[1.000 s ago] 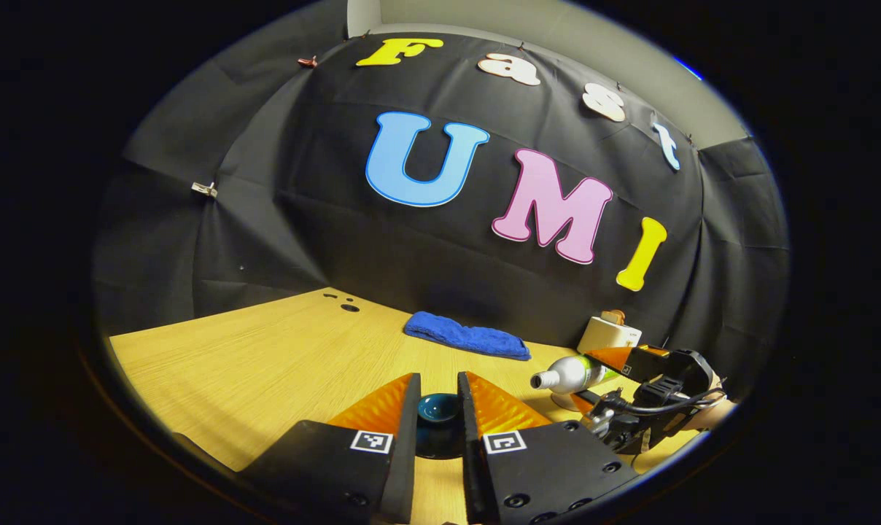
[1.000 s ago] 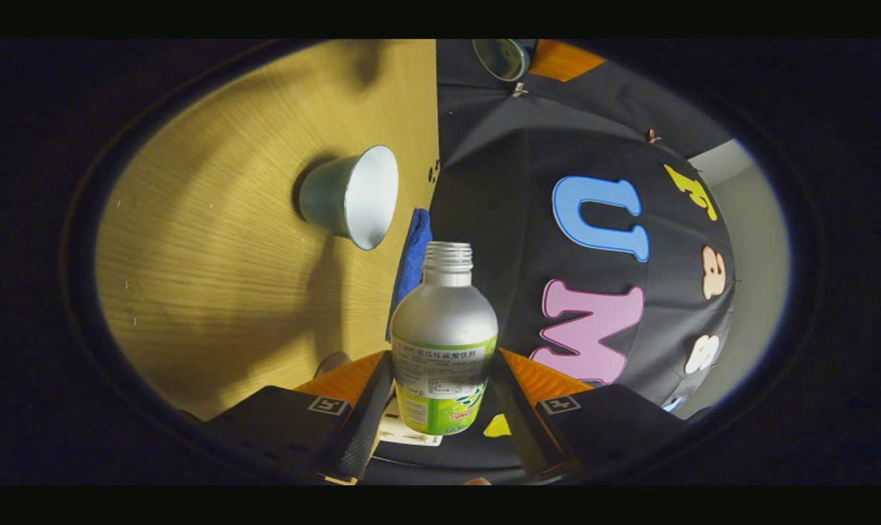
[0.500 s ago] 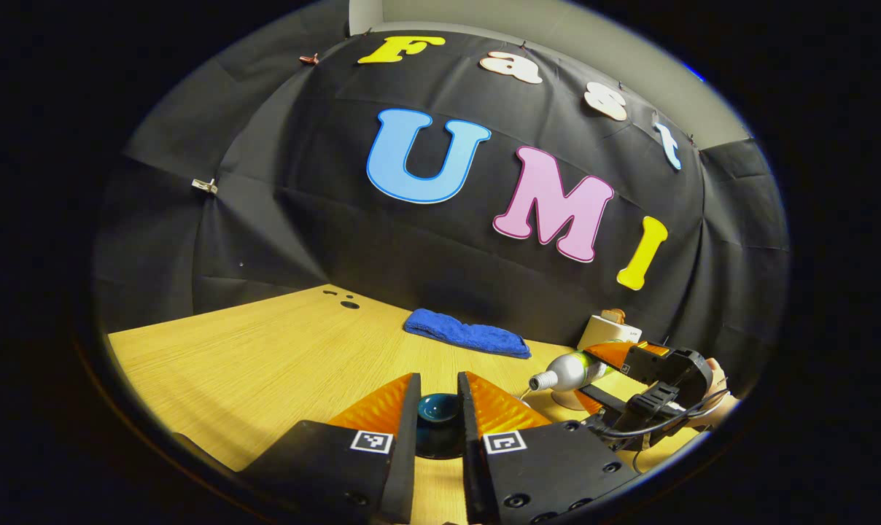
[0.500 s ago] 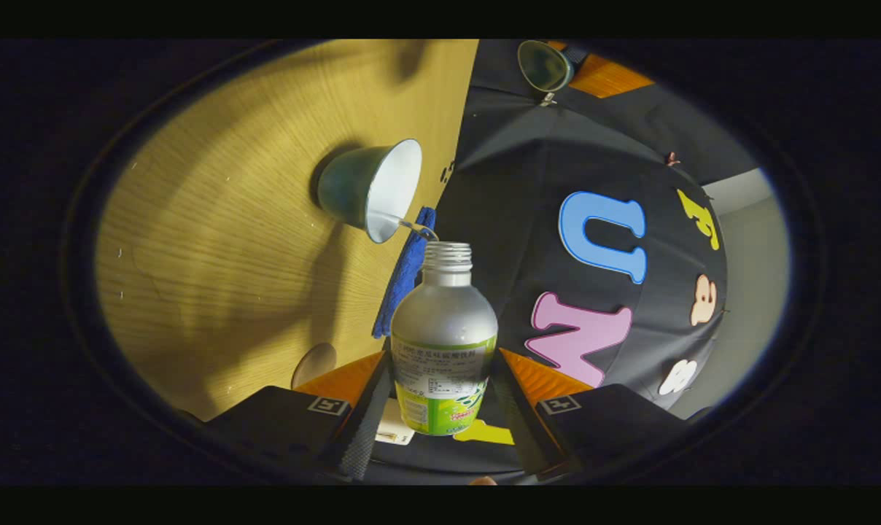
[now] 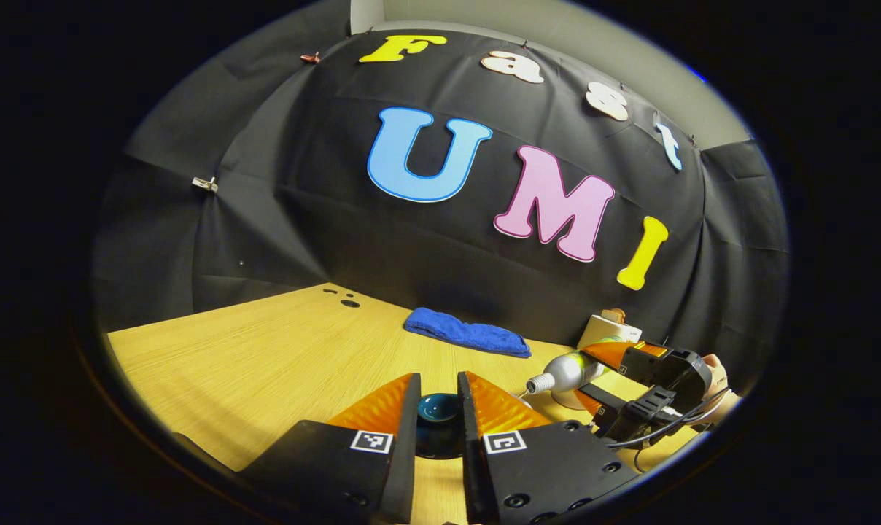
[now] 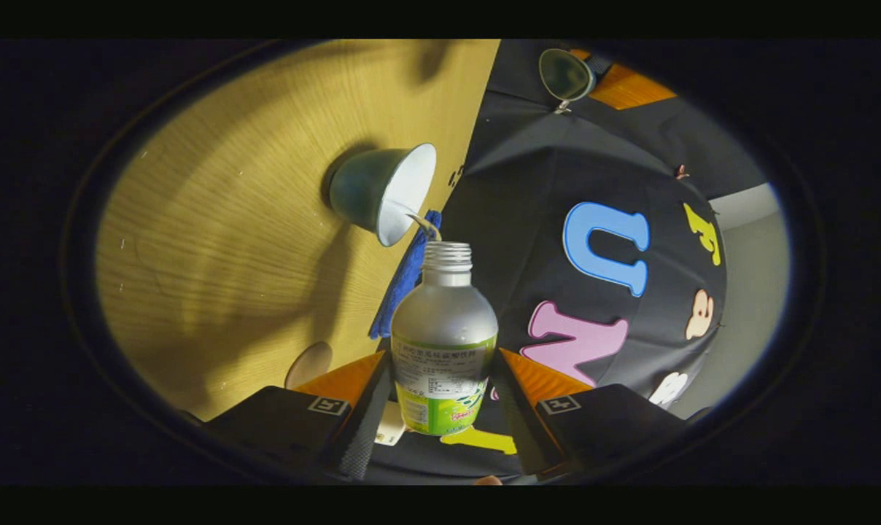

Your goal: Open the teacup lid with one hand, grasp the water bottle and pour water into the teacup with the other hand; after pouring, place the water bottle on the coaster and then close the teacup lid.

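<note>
pale wood table (image 5: pixel 265 357) under black cloth wall; blue towel (image 5: pixel 466 334) at back. left gripper (image 5: pixel 438 408) clamped on teacup lid (image 5: pixel 438 410). right gripper (image 6: pixel 440 394) gripping tipped water bottle (image 6: pixel 444 343), thin stream entering teacup (image 6: pixel 382 191); coaster (image 6: pixel 308 364) beside.
</note>
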